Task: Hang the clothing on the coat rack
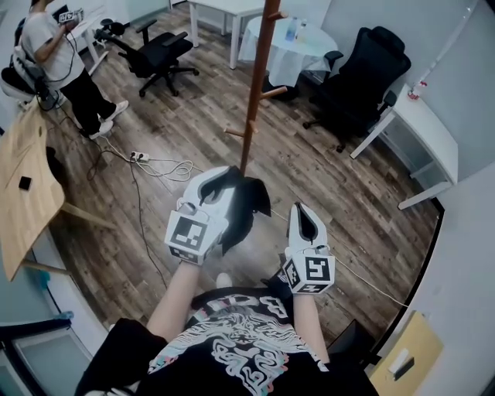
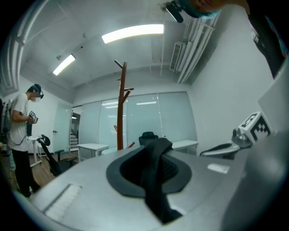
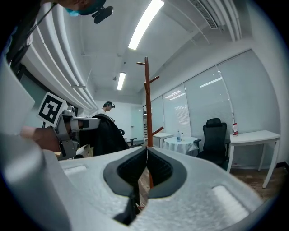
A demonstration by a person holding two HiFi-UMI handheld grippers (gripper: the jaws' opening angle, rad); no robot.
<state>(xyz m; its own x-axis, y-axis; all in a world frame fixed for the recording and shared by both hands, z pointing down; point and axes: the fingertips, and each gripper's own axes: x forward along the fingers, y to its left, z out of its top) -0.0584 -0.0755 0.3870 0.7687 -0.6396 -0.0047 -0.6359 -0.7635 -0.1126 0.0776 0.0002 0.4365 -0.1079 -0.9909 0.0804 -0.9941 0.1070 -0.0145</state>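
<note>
Left gripper [image 1: 216, 182] is pinched on a fold of the black clothing [image 1: 246, 207], probably to carry it hanging free. Right gripper [image 1: 302, 210] is closed with nothing in it, idle alongside. Coat rack [image 1: 257, 85] stands just ahead of both.

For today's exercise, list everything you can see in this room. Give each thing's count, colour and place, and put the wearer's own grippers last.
coat rack: 1, brown wood, standing mid-floor ahead
garment: 1, black, hanging from the left gripper near the rack's foot
office chairs: 2, black, one left and one right of the rack
round table: 1, white cloth, behind the rack
bottles: 2, clear, on the round table
desks: 2, white, far end and right wall
wooden table: 1, light wood, left edge
bystander: 1, white shirt, dark trousers, far left
power strip: 1, white, floor at left
left gripper: 1, white, jaws shut on the garment
right gripper: 1, white, jaws shut, empty
</note>
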